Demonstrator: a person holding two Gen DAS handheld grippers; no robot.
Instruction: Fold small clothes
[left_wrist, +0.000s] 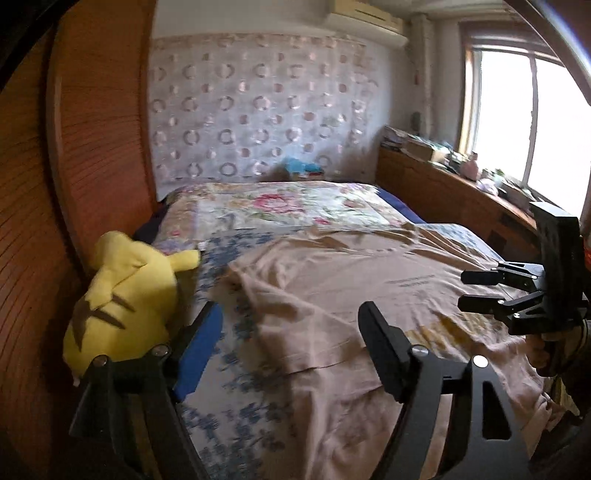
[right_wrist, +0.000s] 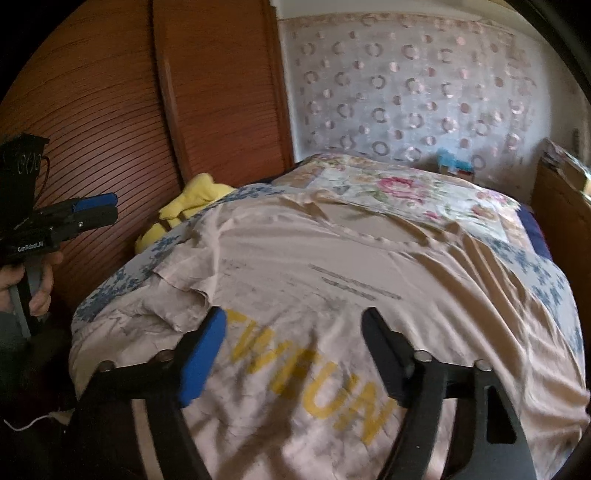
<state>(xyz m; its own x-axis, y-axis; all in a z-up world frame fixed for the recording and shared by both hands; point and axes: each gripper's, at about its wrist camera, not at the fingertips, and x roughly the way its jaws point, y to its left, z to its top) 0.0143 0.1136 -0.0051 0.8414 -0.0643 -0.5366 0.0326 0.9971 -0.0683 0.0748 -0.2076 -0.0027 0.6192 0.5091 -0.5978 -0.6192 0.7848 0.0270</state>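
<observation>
Beige T-shirt (right_wrist: 332, 280) lies spread on the bed (right_wrist: 406, 184), its long axis running toward upper frame. Right hand-held gripper (right_wrist: 295, 354), jaws open and empty, hovers over the shirt's lower printed part; left hand-held gripper (left_wrist: 291, 343), also open and empty, hovers at the shirt's lower-left edge.

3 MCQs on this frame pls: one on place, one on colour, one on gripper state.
1. Where does the plush lie?
A. on the shirt
B. on the bed by the wooden panel
C. on the window shelf

2. What colour is the big print on the shirt?
A. red
B. green
C. yellow

3. State of the right hand-held gripper?
A. open, holding nothing
B. shut on the shirt
C. shut on the plush

Key:
1 B, it sits at the bed's edge beside the wooden panel.
2 C, the letters are yellow.
3 A, its fingers stand wide apart above the shirt.
</observation>
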